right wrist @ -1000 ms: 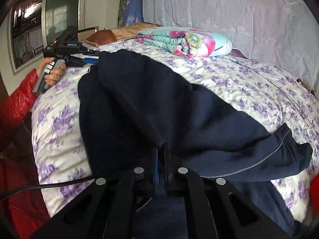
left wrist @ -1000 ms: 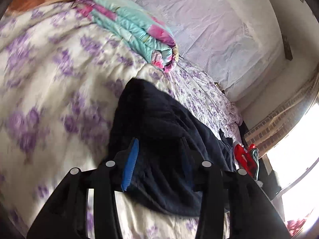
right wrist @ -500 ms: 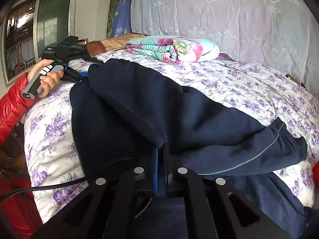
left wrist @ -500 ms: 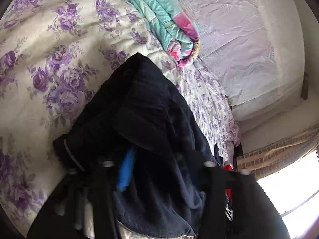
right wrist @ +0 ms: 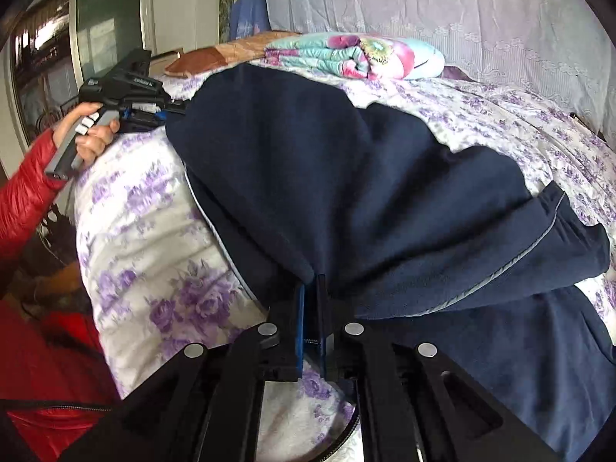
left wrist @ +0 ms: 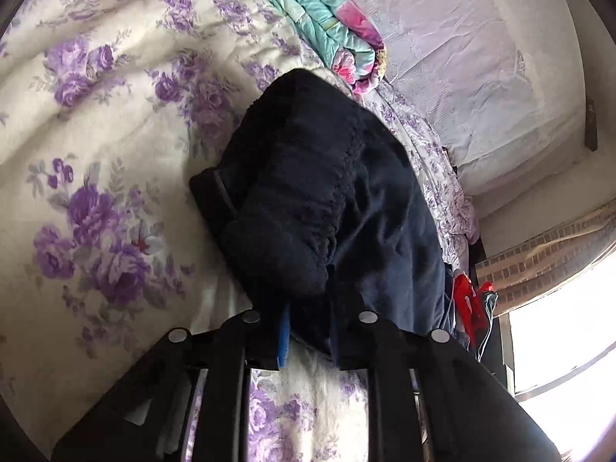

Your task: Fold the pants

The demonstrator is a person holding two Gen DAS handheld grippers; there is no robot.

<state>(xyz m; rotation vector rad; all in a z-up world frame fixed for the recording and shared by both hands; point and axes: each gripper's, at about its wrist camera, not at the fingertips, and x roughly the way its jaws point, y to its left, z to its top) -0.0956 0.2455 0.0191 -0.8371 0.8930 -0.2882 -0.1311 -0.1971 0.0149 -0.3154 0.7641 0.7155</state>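
While the pants (right wrist: 346, 200) lie half doubled on the bed (right wrist: 142, 231), your left claw (left wrist: 308, 331) is clenched on their bunched waistband and your right claw (right wrist: 311, 315) is clenched on a folded edge.
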